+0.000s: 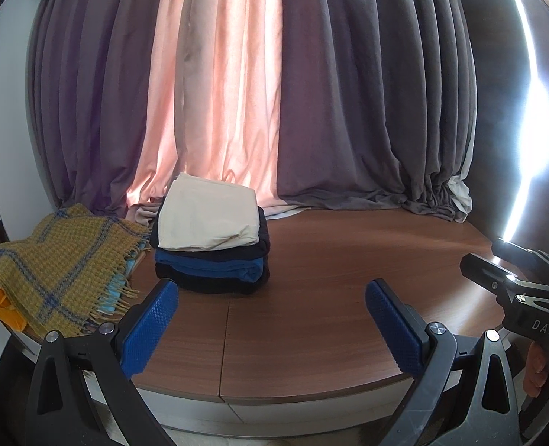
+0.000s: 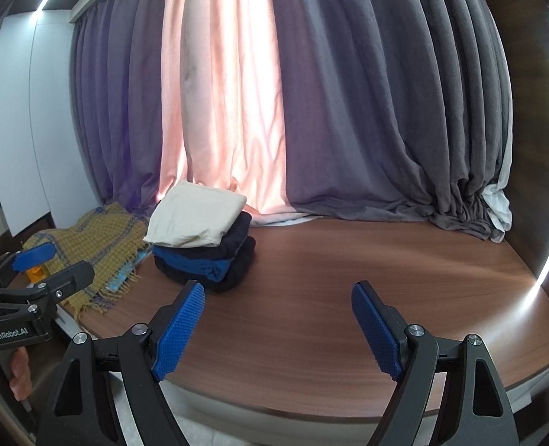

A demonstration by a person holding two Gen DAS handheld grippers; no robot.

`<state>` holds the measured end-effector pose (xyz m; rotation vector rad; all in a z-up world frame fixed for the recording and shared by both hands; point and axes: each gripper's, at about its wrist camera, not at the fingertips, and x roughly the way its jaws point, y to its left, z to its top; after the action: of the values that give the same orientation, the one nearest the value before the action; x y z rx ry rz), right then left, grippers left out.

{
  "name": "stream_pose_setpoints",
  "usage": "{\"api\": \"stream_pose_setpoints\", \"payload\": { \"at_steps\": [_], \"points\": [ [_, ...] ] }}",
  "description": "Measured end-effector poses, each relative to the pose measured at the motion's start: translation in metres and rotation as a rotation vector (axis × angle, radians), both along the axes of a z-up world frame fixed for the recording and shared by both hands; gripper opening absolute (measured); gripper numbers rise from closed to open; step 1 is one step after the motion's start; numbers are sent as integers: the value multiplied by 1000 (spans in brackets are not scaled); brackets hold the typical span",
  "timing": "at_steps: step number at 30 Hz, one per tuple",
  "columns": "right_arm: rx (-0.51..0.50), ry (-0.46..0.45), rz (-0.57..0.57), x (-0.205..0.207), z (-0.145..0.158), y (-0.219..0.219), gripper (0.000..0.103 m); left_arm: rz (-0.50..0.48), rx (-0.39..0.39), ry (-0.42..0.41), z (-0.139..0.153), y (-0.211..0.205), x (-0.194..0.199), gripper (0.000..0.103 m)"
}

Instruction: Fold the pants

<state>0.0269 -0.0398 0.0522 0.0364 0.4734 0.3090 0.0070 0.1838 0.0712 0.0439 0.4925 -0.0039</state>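
Note:
A stack of folded pants [image 1: 211, 249] [image 2: 203, 245] rests on the brown wooden surface [image 1: 330, 297] [image 2: 330, 278] near the curtain: a cream pair [image 1: 207, 219] [image 2: 196, 219] on top, dark and blue pairs beneath. My left gripper [image 1: 272, 323] hovers open over the front edge, just short of the stack, with nothing between its blue pads. My right gripper [image 2: 278, 329] is open too and holds nothing, to the right of the stack. Each gripper shows at the edge of the other's view, the right gripper [image 1: 516, 278] and the left gripper [image 2: 44, 267].
A yellow plaid scarf with fringes [image 1: 58, 271] [image 2: 96, 245] lies left of the stack, over an orange item [image 1: 6, 308]. Grey and pink curtains [image 1: 274, 93] [image 2: 293, 93] hang along the back edge. A person's hand [image 2: 18, 375] holds the left gripper's handle.

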Motion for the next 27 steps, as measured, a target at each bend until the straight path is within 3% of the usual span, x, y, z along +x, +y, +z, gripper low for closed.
{"api": "stream_pose_setpoints", "payload": {
  "at_steps": [27],
  "points": [
    [3, 1, -4, -3, -1, -4, 82, 27, 22, 0, -1, -6, -1, 103]
  ]
}}
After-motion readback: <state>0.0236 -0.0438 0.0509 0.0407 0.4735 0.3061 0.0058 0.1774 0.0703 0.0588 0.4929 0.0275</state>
